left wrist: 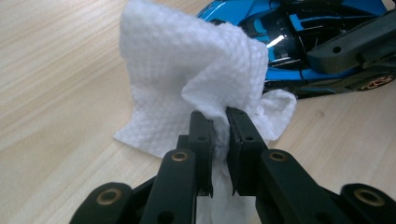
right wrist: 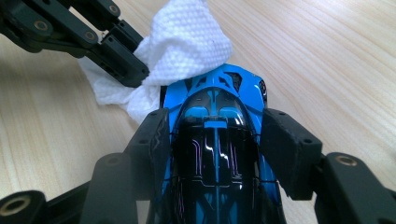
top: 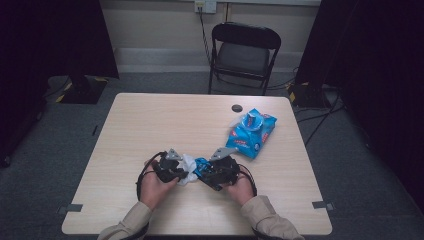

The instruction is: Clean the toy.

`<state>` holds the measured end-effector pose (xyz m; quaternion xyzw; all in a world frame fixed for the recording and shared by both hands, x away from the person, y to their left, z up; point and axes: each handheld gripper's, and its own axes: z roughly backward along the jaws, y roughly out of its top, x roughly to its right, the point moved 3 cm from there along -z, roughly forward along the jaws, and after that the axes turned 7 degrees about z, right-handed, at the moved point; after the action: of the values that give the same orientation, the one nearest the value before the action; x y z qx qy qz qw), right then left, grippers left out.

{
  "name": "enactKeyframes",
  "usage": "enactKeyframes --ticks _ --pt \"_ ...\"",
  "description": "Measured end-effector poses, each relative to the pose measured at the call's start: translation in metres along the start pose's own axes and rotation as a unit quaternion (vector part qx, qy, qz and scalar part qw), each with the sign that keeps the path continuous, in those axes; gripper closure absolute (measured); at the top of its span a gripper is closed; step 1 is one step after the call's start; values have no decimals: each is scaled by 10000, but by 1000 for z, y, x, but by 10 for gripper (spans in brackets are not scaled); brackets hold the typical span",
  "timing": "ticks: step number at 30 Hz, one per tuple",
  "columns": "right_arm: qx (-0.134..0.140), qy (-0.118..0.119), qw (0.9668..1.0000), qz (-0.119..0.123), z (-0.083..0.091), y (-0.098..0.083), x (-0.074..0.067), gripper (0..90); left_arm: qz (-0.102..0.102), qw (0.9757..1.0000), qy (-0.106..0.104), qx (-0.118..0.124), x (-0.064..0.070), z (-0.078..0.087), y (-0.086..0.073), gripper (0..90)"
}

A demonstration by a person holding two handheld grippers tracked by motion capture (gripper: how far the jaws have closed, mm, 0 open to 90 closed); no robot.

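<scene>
Left to right, all places given relative to the toy car (right wrist: 217, 140). My left gripper (left wrist: 217, 122), just left of the car, is pinched tight on a bunched fold of the white wipe (left wrist: 187, 74); the loose part of the wipe stands up and lies against the car's end. My right gripper (right wrist: 215, 144), on the car's right in the high view, is clamped across the car's body, one jaw on each flank, holding it at the near middle of the table (top: 150, 120). Beyond the car, to its right and well apart, lies the blue wipe packet (top: 251, 132).

The step in hand appears to be wiping the car. To do it well, I judge that I should keep the right grip steady and draw the wipe along the bodywork with light pressure, leading with the cloth so the jaw tips do not scrape the paint.

The car is glossy blue with a black cabin and thin pale lines along its roof.
</scene>
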<state>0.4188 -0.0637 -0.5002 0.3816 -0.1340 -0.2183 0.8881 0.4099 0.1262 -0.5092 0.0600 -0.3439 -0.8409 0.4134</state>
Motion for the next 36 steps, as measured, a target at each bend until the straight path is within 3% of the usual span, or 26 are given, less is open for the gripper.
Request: enactKeyframes --ticks 1,6,9,12,13,16,18,21,25,36 --pt "3 2 10000 1 0 0 0 436 -86 9999 20 -90 1 1 1 808" --pt "3 -12 10000 15 0 0 -1 435 -147 9998 105 -34 5 -1 2 833" --pt "-5 -23 10000 58 -1 1 -1 435 -141 9999 -31 -33 8 -1 0 841" --pt "-5 -23 10000 73 -1 1 -1 435 -68 9995 -314 -40 12 -3 -1 842" --pt "-12 -20 10000 66 -1 1 -1 435 -135 9997 -221 17 17 -4 -1 842" --pt "-7 -18 10000 63 -1 1 -1 435 -164 9996 -221 -55 20 -5 0 842" --pt "-19 -19 10000 61 -1 1 -1 436 -180 9995 -261 -33 22 -6 0 842" --pt "-7 -24 10000 58 -2 2 -1 436 -199 9986 -492 6 33 -9 0 842" --pt "-14 -15 10000 70 -1 1 -1 436 -359 9983 -446 -100 43 -12 2 843" --pt "-50 -6 10000 63 -1 2 -1 437 -341 9980 -531 -73 48 -13 2 843"
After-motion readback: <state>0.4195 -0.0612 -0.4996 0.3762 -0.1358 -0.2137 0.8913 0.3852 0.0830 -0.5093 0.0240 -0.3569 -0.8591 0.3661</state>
